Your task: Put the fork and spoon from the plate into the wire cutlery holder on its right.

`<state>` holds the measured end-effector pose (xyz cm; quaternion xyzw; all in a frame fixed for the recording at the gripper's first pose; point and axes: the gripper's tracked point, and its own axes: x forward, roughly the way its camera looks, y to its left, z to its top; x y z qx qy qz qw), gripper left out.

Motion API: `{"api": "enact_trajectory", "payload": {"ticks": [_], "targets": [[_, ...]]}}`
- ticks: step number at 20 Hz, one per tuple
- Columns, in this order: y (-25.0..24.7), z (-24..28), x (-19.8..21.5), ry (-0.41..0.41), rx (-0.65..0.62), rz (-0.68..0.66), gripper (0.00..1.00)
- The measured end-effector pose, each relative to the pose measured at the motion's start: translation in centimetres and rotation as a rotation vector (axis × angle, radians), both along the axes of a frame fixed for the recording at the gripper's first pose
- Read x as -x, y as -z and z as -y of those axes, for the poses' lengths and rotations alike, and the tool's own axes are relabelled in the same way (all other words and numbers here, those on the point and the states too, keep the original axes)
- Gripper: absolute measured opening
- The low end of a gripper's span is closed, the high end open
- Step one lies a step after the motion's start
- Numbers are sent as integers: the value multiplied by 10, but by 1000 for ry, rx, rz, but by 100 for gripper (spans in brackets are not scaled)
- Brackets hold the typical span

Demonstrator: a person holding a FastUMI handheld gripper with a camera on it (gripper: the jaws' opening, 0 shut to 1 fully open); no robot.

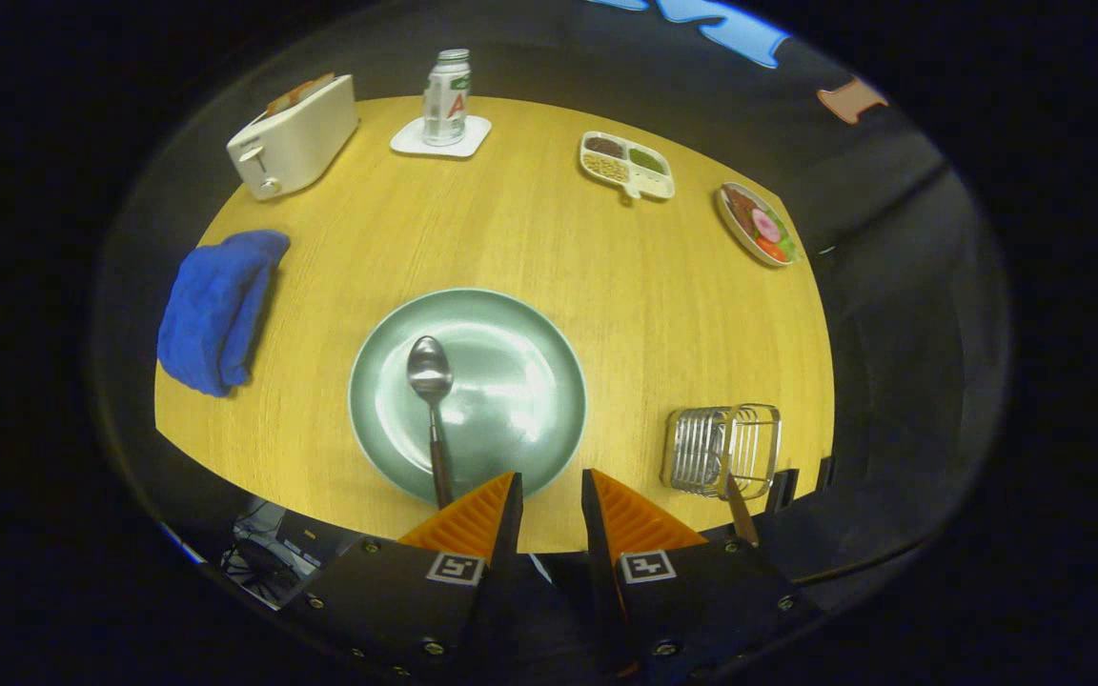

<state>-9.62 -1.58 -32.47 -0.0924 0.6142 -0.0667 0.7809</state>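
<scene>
Gripper view: the hand-held gripper (551, 500) hangs with its two orange fingers slightly apart and nothing between them, just short of the near rim of the green plate (530, 333). The spoon (433, 400) lies on the plate ahead and left of the fingers, its handle reaching over the rim beside the left finger. The wire cutlery holder (722, 450) stands ahead and to the right, with what looks like the fork's handle (738, 510) leaning out of it. The risks, as I judge them: the thin handle slipping from a shallow pinch, the glossy plate sliding, or the light holder tipping near the worktop's (549, 229) edge. The round wooden worktop also carries a toaster (294, 138), a blue cloth (215, 307), a can (446, 95), and two food dishes far beyond.
</scene>
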Motion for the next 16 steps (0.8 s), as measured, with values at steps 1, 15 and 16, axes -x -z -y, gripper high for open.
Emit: {"api": "enact_trajectory", "payload": {"ticks": [1, 15, 16], "targets": [[6, -9, 0, -16, -2, -16, 38], [89, -42, -3, -29, -105, -154, 37], [93, -42, -3, -23, -111, -159, 37]]}}
